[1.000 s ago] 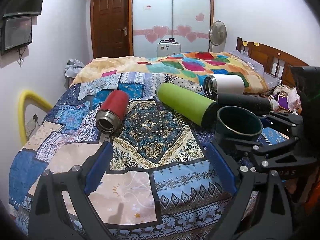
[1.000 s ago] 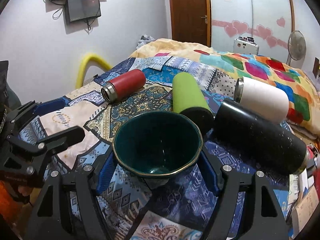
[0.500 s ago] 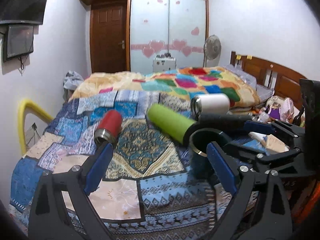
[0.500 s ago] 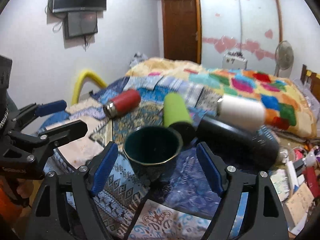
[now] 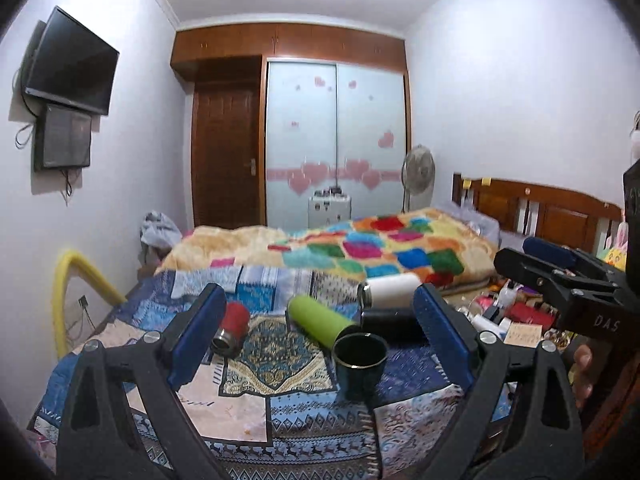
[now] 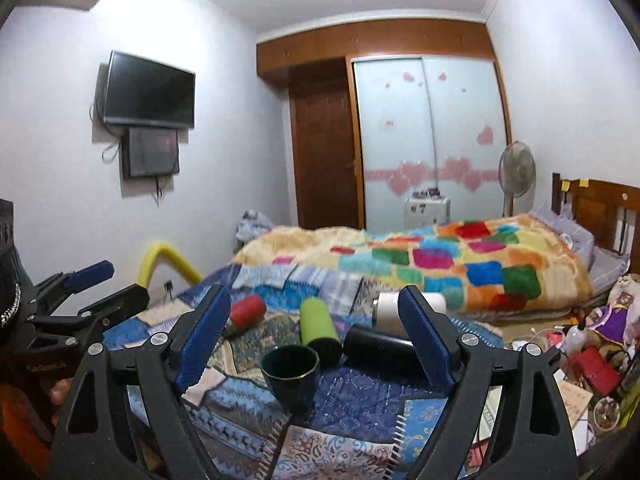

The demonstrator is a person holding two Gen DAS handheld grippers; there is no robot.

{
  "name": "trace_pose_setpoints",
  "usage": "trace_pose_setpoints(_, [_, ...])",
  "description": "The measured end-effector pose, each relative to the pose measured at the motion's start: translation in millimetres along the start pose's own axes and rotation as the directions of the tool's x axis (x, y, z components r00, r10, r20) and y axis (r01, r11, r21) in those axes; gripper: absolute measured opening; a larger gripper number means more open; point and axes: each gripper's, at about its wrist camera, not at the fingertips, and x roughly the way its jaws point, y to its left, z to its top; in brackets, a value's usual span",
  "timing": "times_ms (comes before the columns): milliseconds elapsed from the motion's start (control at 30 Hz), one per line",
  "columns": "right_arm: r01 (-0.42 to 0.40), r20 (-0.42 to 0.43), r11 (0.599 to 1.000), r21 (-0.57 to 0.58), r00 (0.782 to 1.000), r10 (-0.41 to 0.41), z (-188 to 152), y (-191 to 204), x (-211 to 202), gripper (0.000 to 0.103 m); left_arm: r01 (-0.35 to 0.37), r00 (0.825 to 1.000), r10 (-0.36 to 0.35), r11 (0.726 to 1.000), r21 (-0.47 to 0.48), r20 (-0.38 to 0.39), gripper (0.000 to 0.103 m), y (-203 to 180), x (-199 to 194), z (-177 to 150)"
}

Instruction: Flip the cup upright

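Note:
A dark green cup [image 5: 359, 364] stands upright, mouth up, on the patterned blue cloth; it also shows in the right wrist view [image 6: 291, 372]. My left gripper [image 5: 320, 336] is open and empty, held back and above the cup. My right gripper [image 6: 316, 340] is open and empty too, well clear of the cup. The right gripper shows at the right edge of the left wrist view [image 5: 560, 276], and the left gripper shows at the left edge of the right wrist view [image 6: 80, 296].
A red flask [image 5: 232, 326], a lime green flask [image 5: 320, 320], a white flask [image 5: 390, 296] and a black flask [image 5: 392, 322] lie on their sides behind the cup. A bed with a colourful quilt [image 5: 380, 248] is beyond. Clutter lies on the floor at right [image 6: 580, 360].
Both grippers have pulled back and up from the cup. The right gripper, which was around the cup, has let it go; the cup now stands alone on the cloth.

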Motion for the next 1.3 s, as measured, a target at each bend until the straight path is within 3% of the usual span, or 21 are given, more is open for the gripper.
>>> trace_pose_setpoints(133, [0.008,0.036,1.0,0.004,0.999,-0.008,1.2,1.7,-14.6,0.085,-0.023,0.998,0.023,1.0,0.002,0.053,0.098,-6.1,-23.0,5.2])
trace_pose_setpoints(367, [0.043,0.079,0.999,0.006,0.996,-0.044,-4.2,8.3,-29.8,0.103,-0.051,0.994,0.051,0.999,0.006,0.098,0.103,-16.2,-44.6,3.7])
trace_pose_setpoints(500, [0.077,0.096,0.997,-0.009,0.993,-0.076,-8.8,14.2,-35.2,0.103,-0.05,0.994,0.049,0.999,0.005,0.093,0.103,-18.9,-47.0,1.6])
trace_pose_setpoints(1300, [0.093,0.118,0.996,-0.006,0.989,-0.092,-7.9,14.0,-49.8,0.103,-0.055,0.993,0.056,0.998,-0.012,0.105,0.103,-17.5,-52.0,1.3])
